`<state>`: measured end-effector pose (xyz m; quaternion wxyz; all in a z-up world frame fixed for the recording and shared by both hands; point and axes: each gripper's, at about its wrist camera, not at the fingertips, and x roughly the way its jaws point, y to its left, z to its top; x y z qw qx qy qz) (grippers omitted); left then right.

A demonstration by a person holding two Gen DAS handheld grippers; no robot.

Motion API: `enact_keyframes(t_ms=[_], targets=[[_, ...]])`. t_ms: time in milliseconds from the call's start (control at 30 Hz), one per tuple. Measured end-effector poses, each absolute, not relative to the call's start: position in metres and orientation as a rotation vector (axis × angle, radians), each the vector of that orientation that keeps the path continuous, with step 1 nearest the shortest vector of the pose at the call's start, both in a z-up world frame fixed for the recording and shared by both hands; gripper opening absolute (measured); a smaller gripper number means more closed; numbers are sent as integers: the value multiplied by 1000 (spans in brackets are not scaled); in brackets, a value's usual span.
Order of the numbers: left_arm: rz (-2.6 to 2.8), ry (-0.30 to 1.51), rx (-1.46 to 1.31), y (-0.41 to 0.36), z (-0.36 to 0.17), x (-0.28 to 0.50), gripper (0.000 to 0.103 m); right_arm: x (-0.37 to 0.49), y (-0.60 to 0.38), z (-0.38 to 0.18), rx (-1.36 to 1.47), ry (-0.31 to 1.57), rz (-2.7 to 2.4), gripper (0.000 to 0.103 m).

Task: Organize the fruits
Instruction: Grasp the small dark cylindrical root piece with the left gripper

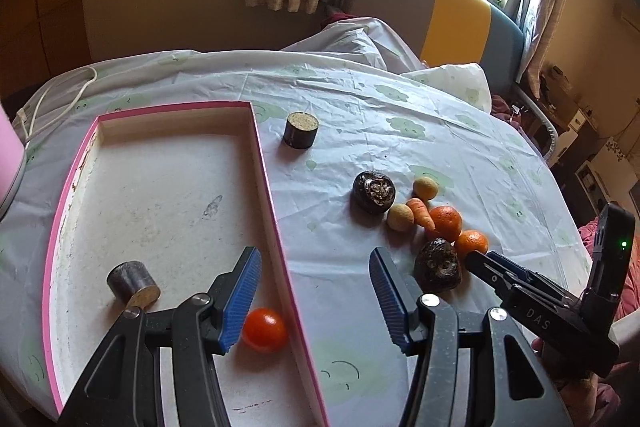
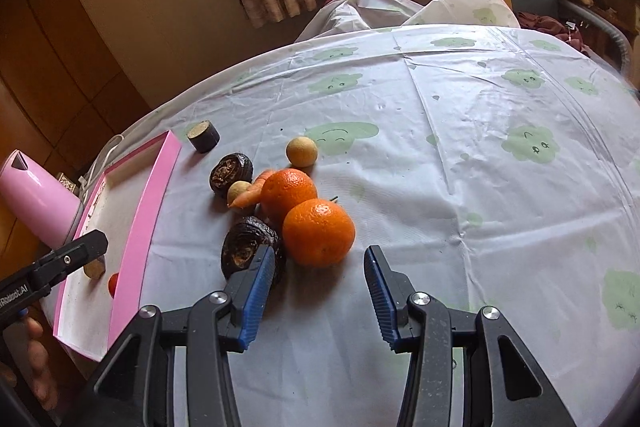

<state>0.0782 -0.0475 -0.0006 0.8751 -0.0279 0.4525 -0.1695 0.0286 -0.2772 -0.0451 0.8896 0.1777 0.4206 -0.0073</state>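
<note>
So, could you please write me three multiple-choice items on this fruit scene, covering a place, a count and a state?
1. Where is the cherry tomato?
A. in the pink-rimmed tray
B. on the tablecloth
C. in a gripper

2. How many oranges are on the cloth?
A. one
B. two
C. four

3. The right gripper is:
A. shut on an orange
B. open
C. hidden

Answers: 1 A, it lies inside the tray wall; 2 B, nearer orange and farther orange; 3 B, jaws apart, holding nothing.

"DAS" marks the right gripper (image 1: 492, 271); "Robbot.AI" marks the left gripper (image 2: 84, 247).
</note>
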Motion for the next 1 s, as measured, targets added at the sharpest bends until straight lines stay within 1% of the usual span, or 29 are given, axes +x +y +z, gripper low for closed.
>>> enact_keyframes(t_ms=[67,167,233,300,700,867,1000], targets=[[-364,949,-58,-52,0,86,57,36,-278,-48,379,882,-10,48],[-378,961,-64,-57,-1,100,53,41,-278,-49,371,886,-11,40],[-384,963,-65,-61,-1,111,50,40,-280,-50,372,885,0,40],[-393,975,-68,-65,-2,124,48,40,-281,-50,362,884,5,39],[-328,1028,10,-101,-18,204,48,42,-283,-50,354,881,11,40],[-288,1052,63,-113,-31,231,48,45,-285,-50,352,887,20,41],[-252,1037,95,-116,-35,243,48,46,-287,-50,361,884,22,41]])
